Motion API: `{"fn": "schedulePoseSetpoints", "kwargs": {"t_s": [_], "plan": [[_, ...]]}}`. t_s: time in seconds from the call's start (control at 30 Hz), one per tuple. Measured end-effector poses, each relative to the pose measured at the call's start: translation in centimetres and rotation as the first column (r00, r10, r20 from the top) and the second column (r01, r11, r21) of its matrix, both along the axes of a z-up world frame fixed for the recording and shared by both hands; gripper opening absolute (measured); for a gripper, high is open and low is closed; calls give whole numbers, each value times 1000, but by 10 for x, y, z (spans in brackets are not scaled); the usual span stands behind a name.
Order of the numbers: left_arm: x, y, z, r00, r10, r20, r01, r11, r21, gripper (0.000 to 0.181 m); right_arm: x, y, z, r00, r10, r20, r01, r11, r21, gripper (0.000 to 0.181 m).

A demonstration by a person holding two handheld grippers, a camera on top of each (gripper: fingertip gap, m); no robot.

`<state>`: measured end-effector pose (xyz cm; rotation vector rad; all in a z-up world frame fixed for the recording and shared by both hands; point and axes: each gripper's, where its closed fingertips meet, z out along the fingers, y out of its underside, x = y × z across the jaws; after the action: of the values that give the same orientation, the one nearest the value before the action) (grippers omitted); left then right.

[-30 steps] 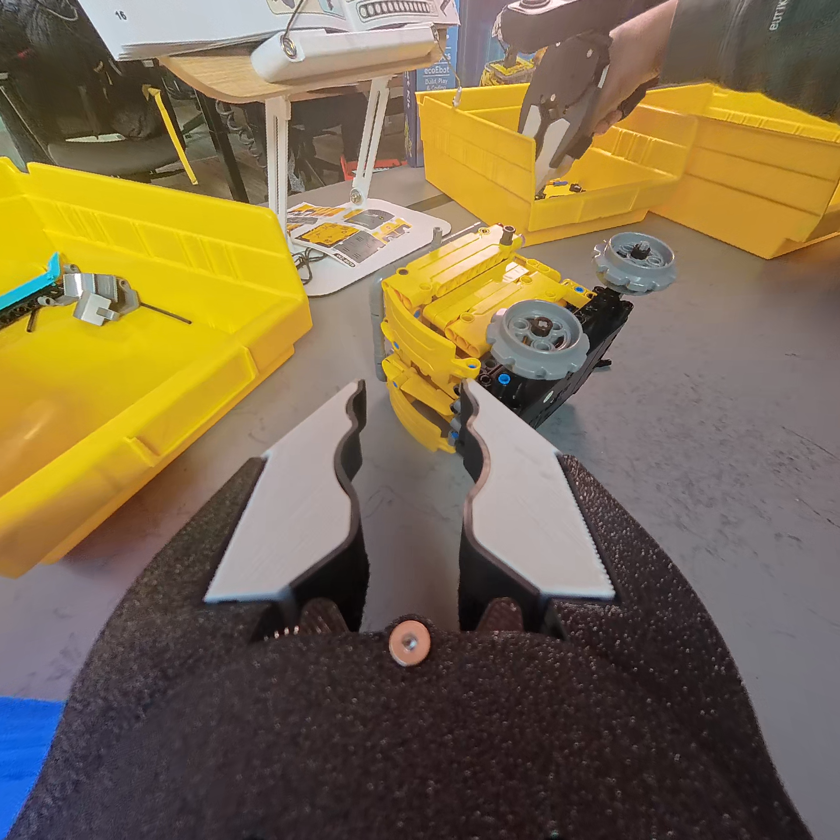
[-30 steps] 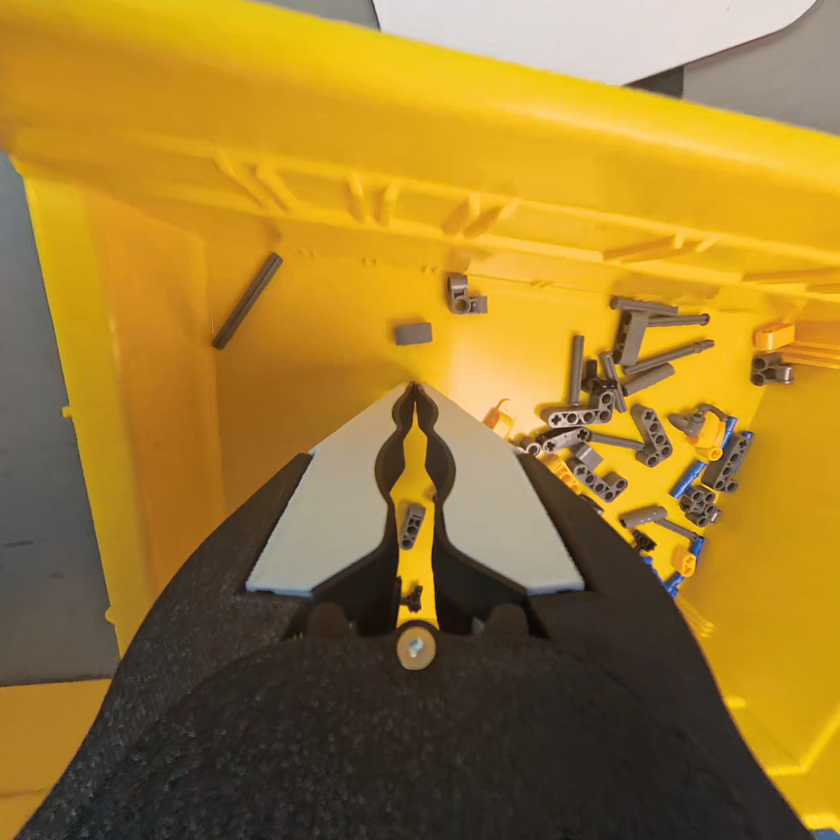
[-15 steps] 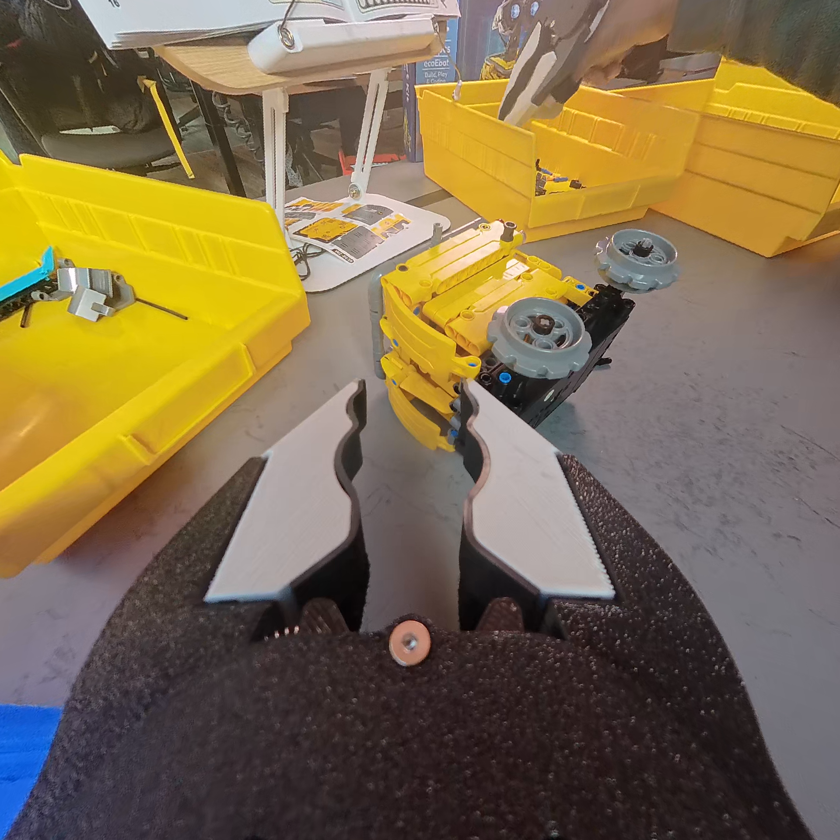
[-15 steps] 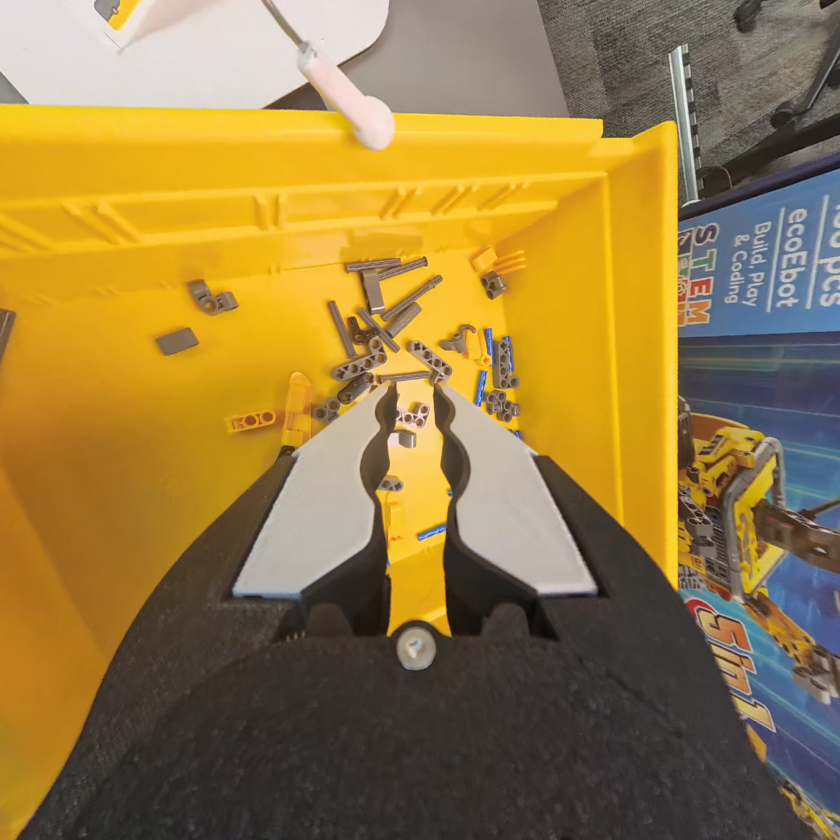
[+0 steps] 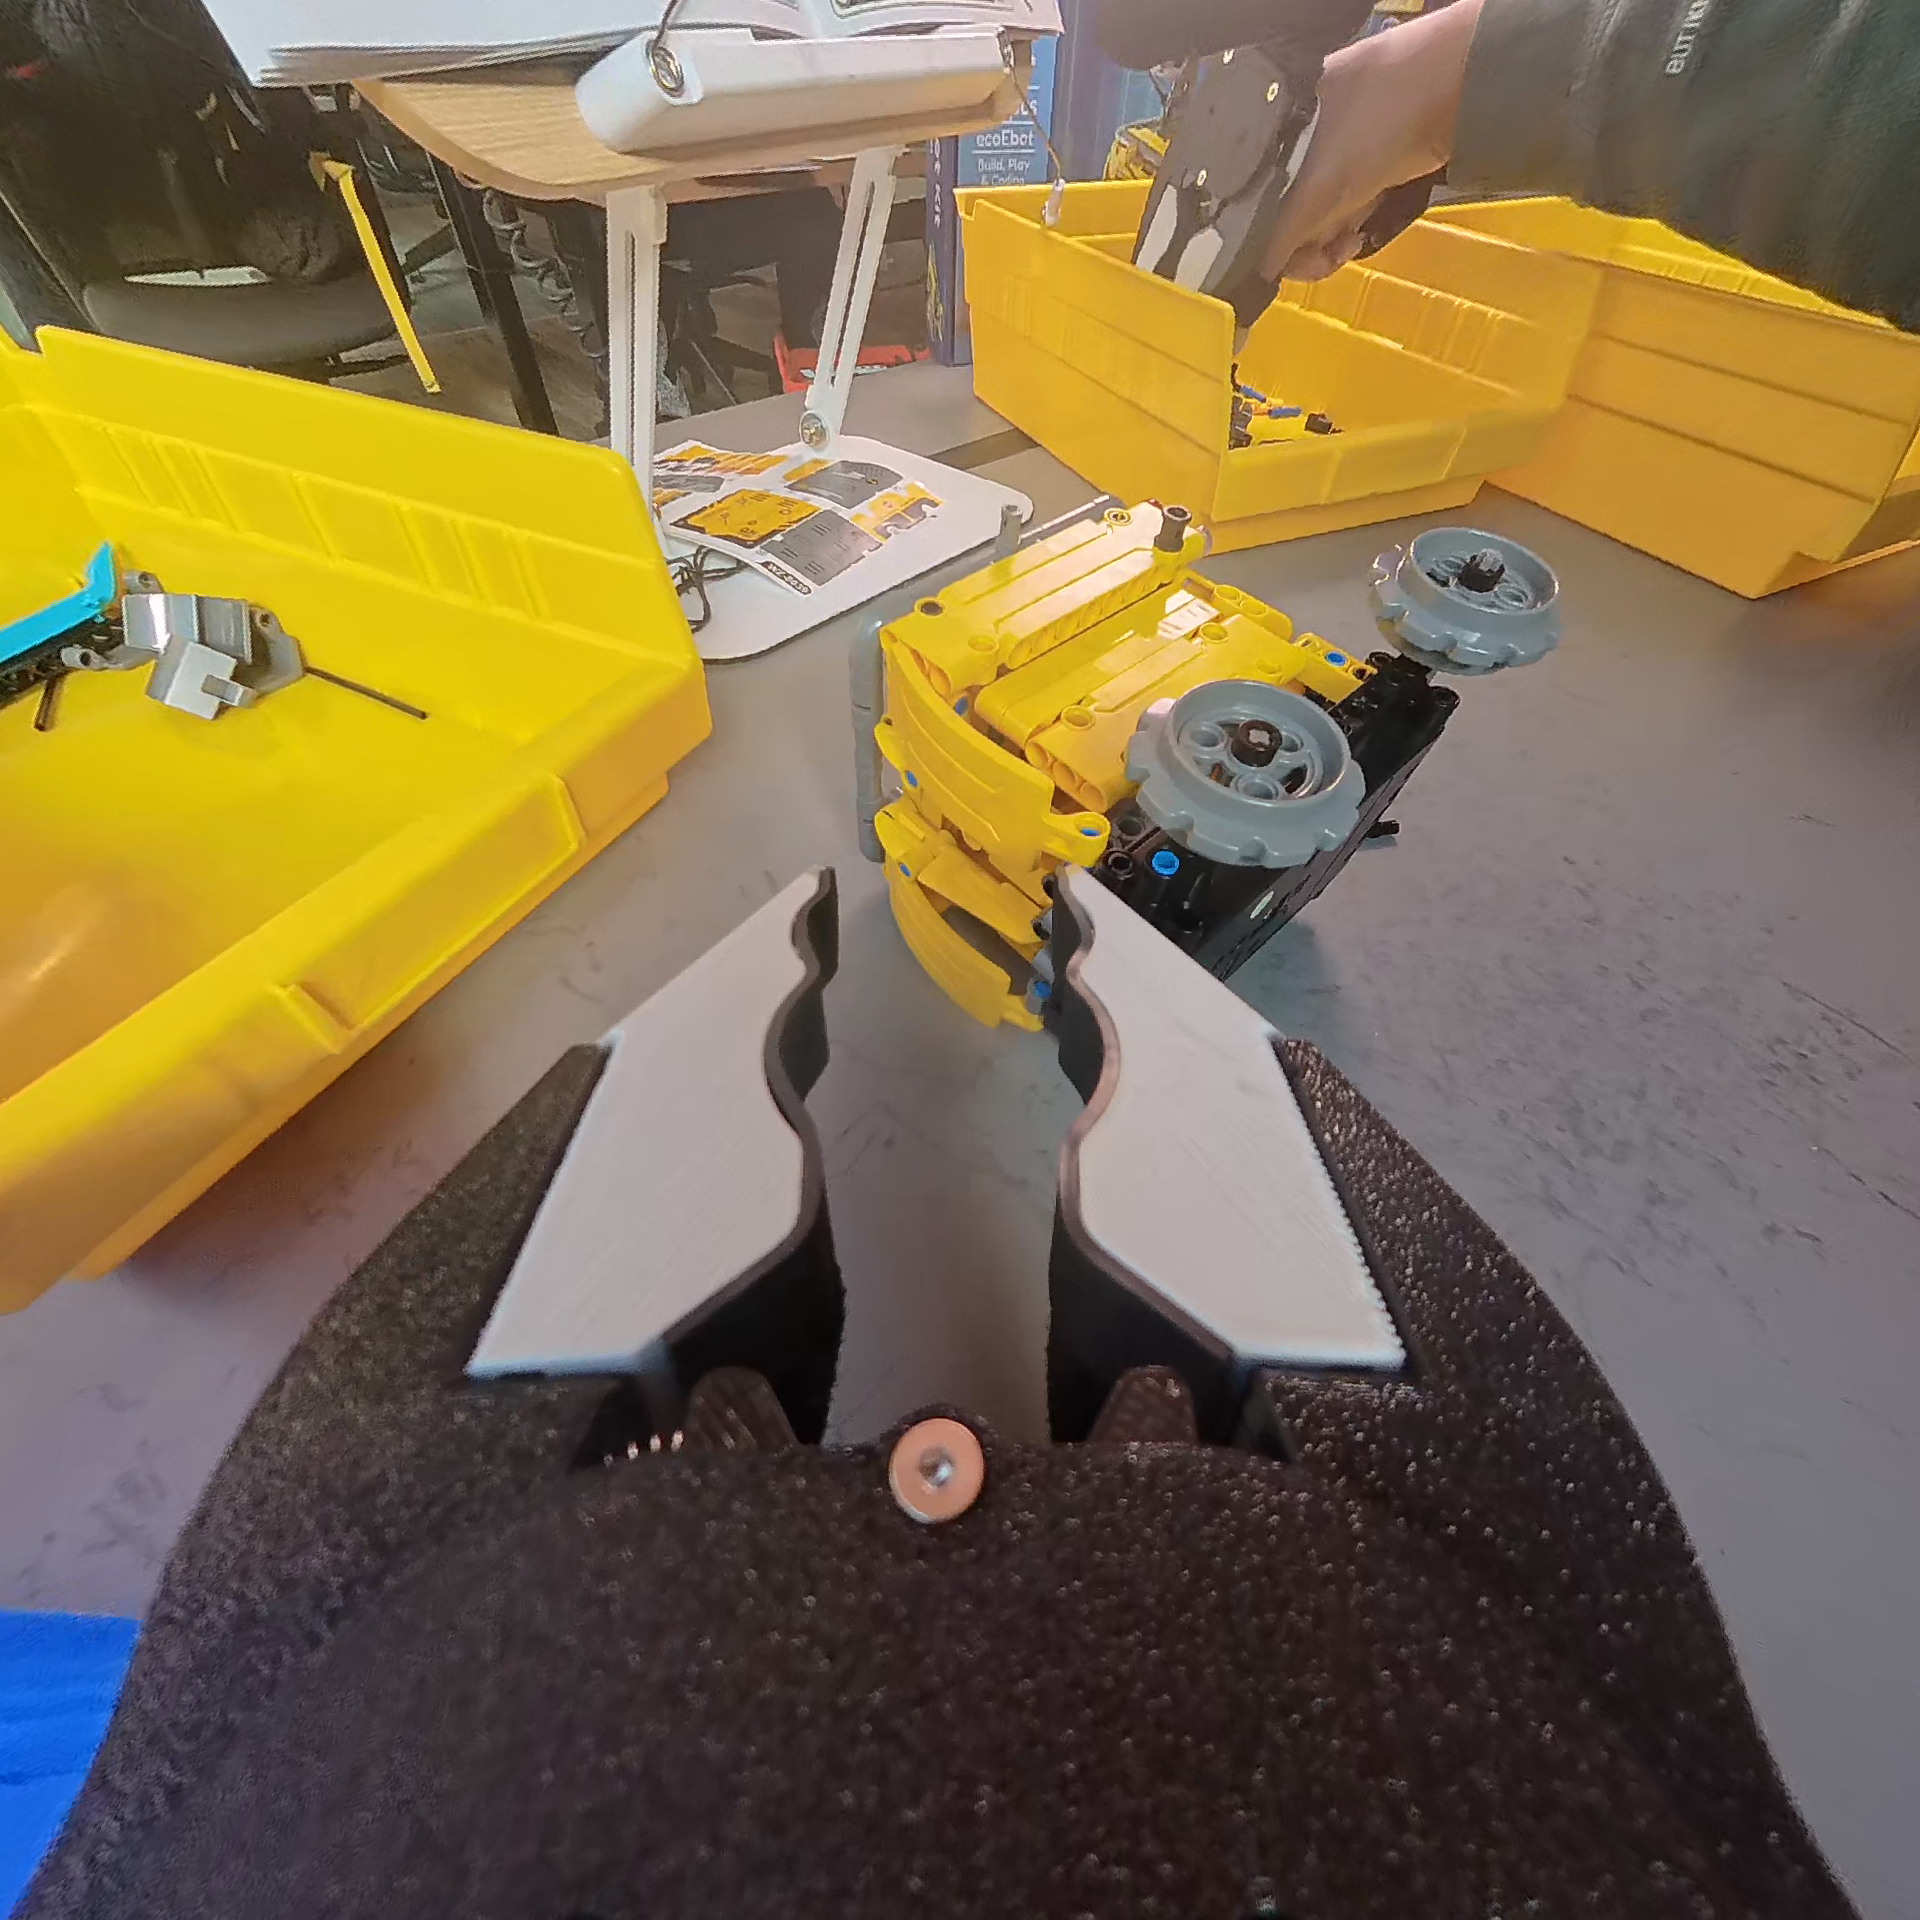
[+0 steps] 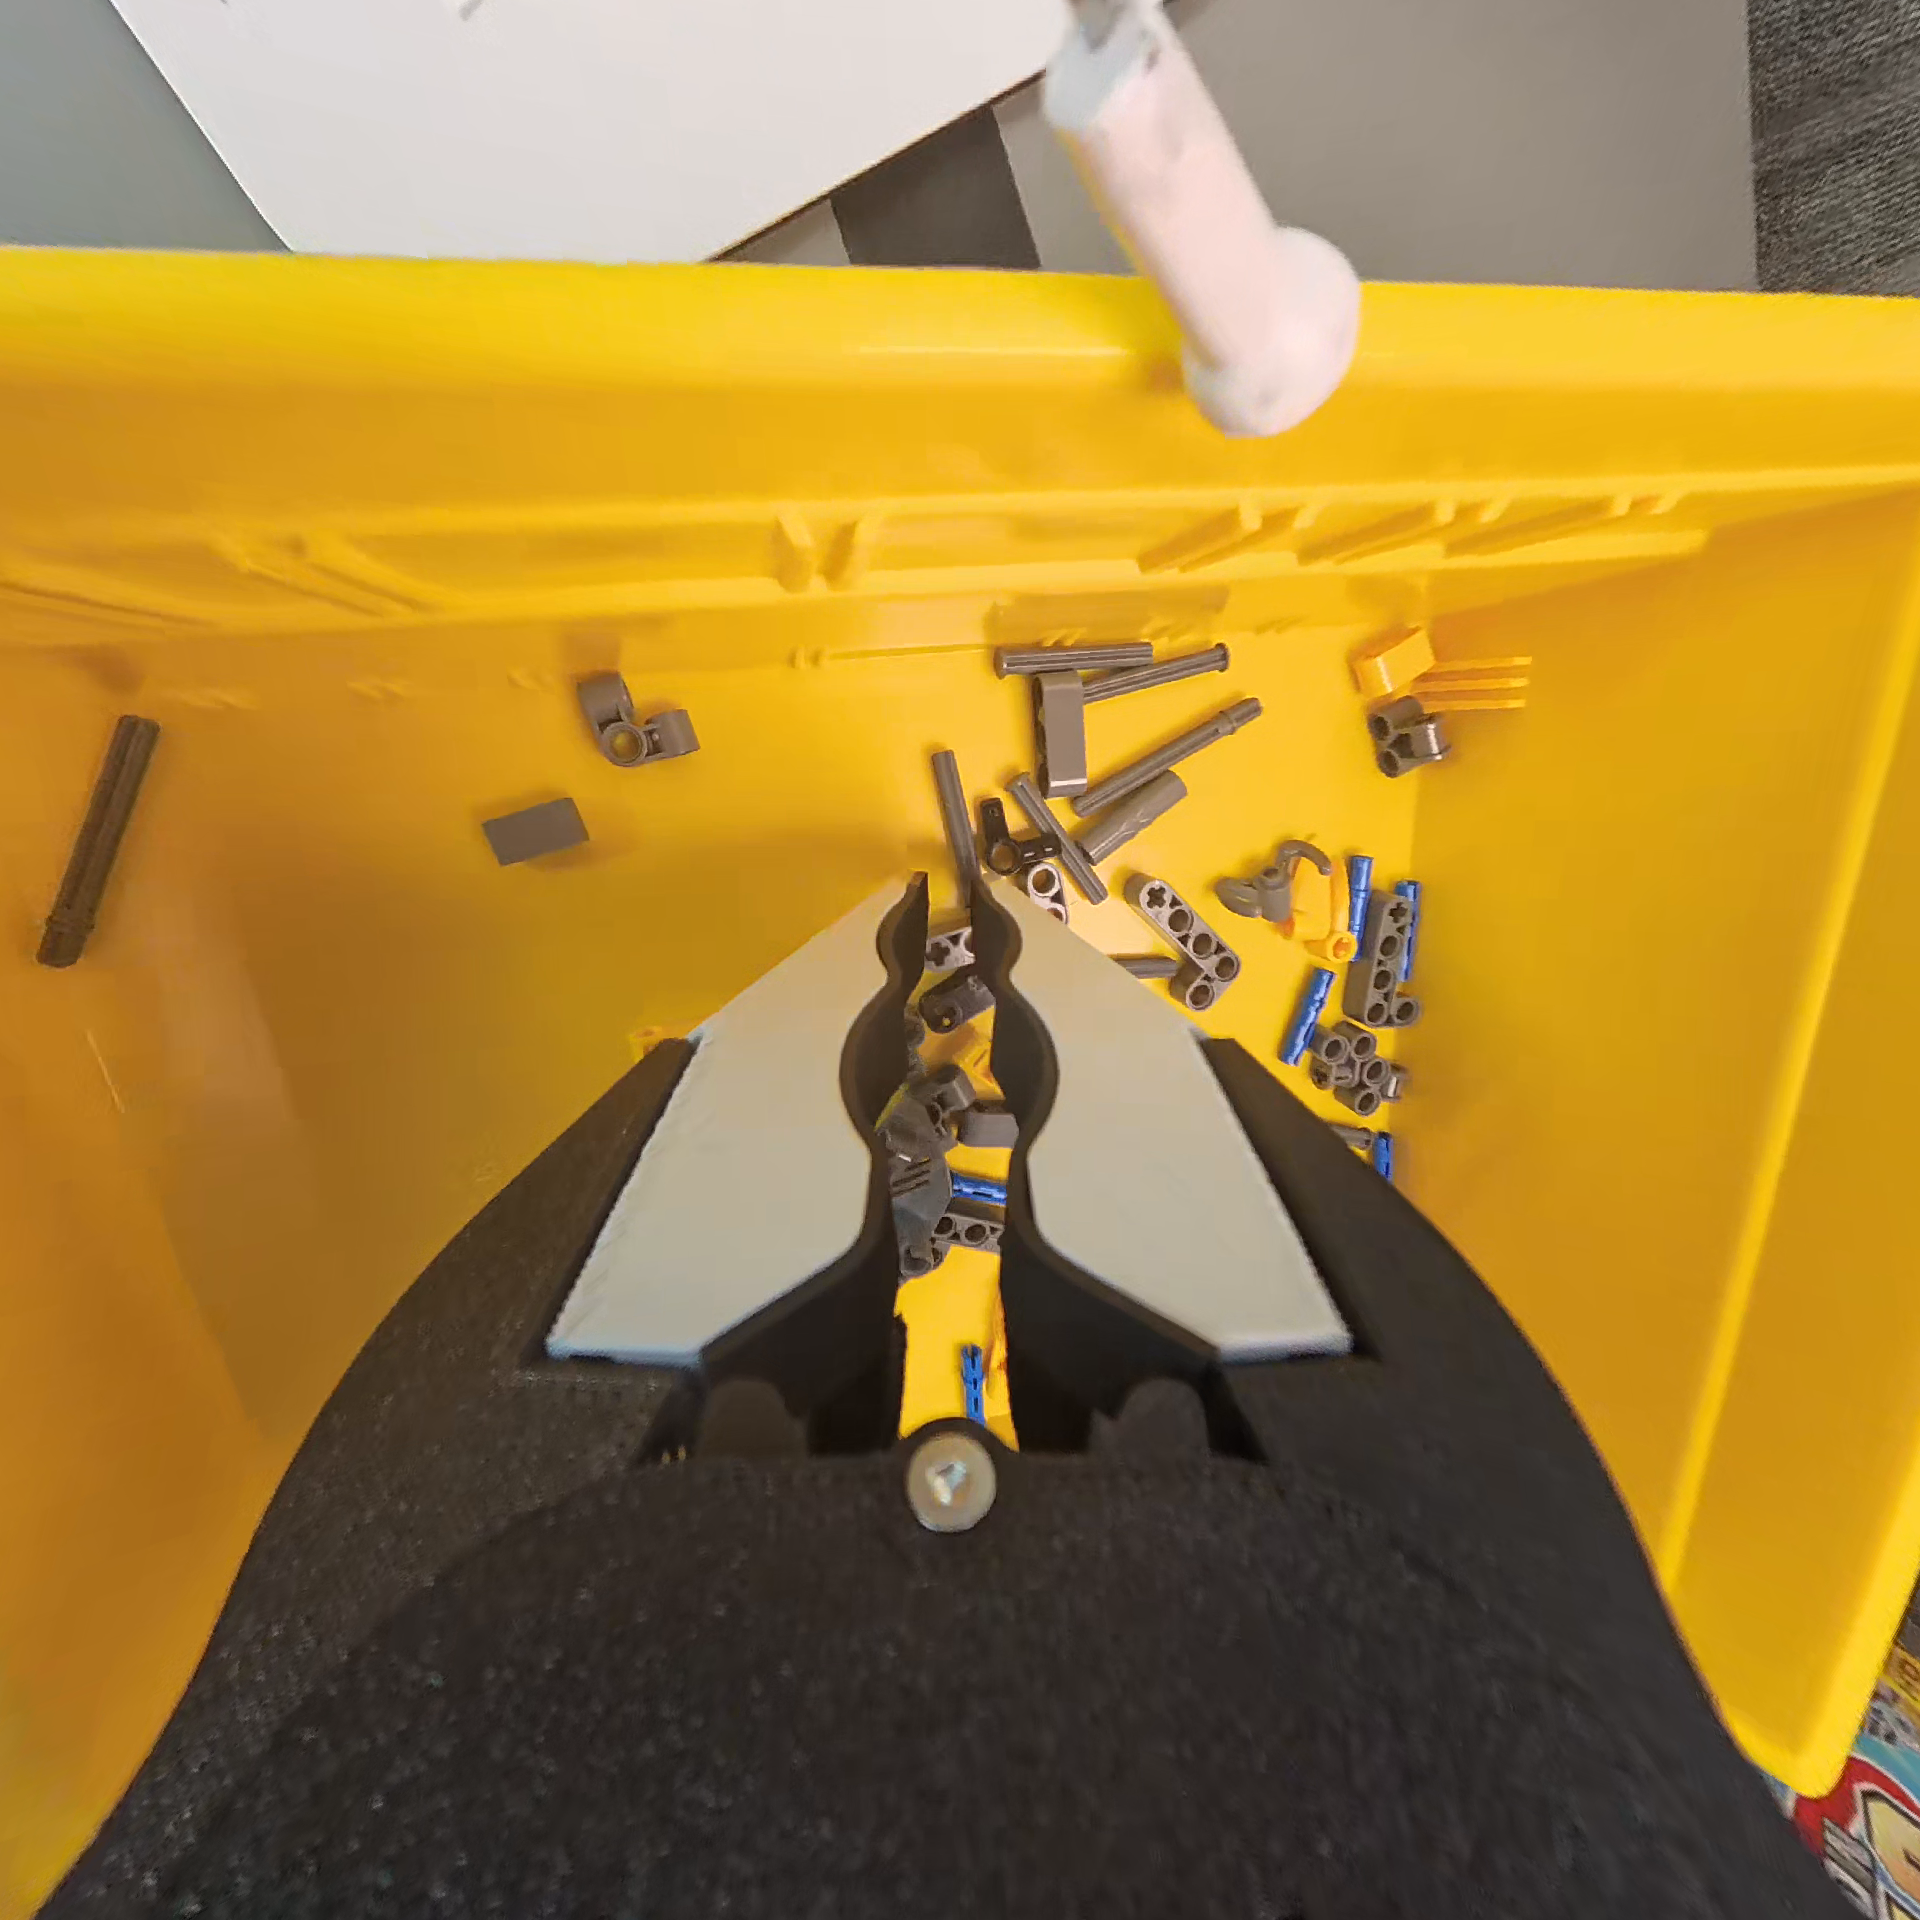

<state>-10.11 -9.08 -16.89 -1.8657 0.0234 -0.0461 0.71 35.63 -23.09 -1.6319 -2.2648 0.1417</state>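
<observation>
In the left wrist view my left gripper [image 5: 948, 904] is open and empty, low over the grey table. Its tips are just short of a yellow and black brick-built vehicle [image 5: 1081, 717] lying on its side, grey wheels [image 5: 1247, 769] facing up. My right gripper [image 6: 953, 888] is down inside a yellow bin [image 6: 623, 364], jaws a narrow gap apart over a heap of small grey, blue and orange building parts [image 6: 1184, 935]. A grey axle [image 6: 951, 821] ends right at its tips; nothing is clearly gripped. The left wrist view shows the right gripper [image 5: 1205, 239] far off, held by a hand [image 5: 1361, 156].
A large yellow bin [image 5: 312, 831] at the left holds a grey part [image 5: 197, 644]. More yellow bins [image 5: 1714, 436] stand at the far right. A white lamp stand with a picture sheet [image 5: 821, 509] on its base is behind the vehicle; its arm [image 6: 1247, 291] crosses the bin rim.
My right gripper rose and opened a little, then dropped back toward the parts heap and narrowed. My left gripper and the vehicle have stayed put.
</observation>
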Motion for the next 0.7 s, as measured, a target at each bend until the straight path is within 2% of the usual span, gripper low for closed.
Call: {"fn": "schedulePoseSetpoints", "kwargs": {"t_s": [0.2,0.37,0.53,0.6,0.7], "plan": [[1,0,-1,1000,-7,4,7,1000,-7,40,0,3,-6,1000,-20,13,20,997,-71,11],[1,0,-1,1000,-9,10,9,1000,-9,40,0,-1,-8,999,-42,17,44,983,-177,3],[1,0,-1,1000,-10,3,10,1000,-7,40,2,-3,-7,999,-42,-10,40,987,-154,3],[0,-1,0,1000,-4,-9,4,1000,-4,40,3,-17,3,999,-15,-48,8,990,-143,3],[0,-2,5,1000,2,-18,-2,1000,14,40,3,-53,42,986,19,-167,-37,993,-110,3]]}}
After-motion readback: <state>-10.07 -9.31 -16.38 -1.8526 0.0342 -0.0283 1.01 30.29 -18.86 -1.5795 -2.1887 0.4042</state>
